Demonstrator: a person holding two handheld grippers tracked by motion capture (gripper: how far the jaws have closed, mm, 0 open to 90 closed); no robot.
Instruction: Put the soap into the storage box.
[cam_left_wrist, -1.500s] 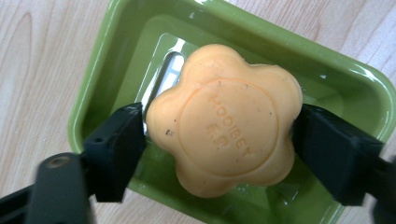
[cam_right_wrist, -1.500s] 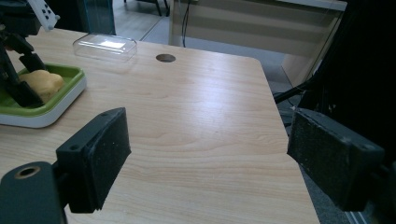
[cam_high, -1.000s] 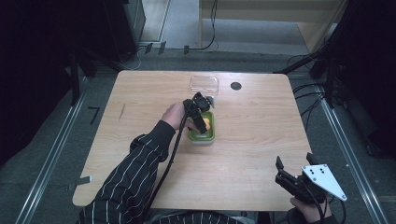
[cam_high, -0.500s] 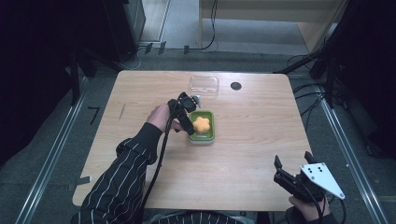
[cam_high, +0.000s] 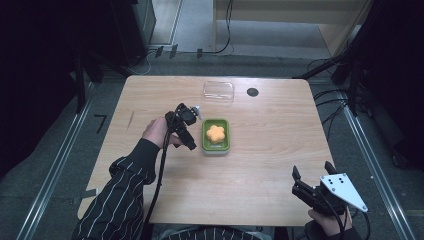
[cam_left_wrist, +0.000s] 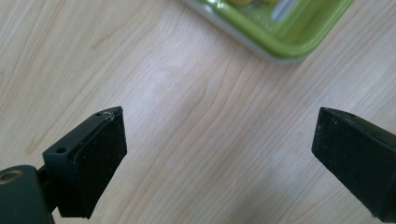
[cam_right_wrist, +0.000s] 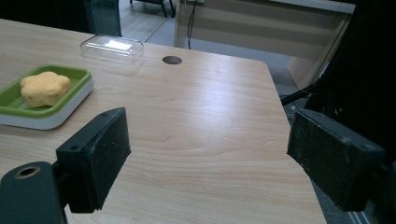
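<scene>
On the wooden table (cam_high: 150, 100), the left gripper (cam_high: 192, 131) had drawn left off the green tray (cam_high: 216, 149), its empty jaws just opened wide; the orange star-shaped piece (cam_high: 215, 133) now lay uncovered.

Flower-shaped piece (cam_high: 215, 133) lies in tray (cam_high: 223, 148) mid-table; clear lid (cam_high: 218, 92) behind it, hole (cam_high: 252, 92) to its right

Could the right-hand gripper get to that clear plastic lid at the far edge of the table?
Probably yes. The right gripper is open and bare table lies between it and the clear lid; the green tray sits off to one side, though it is a long stretch.
</scene>
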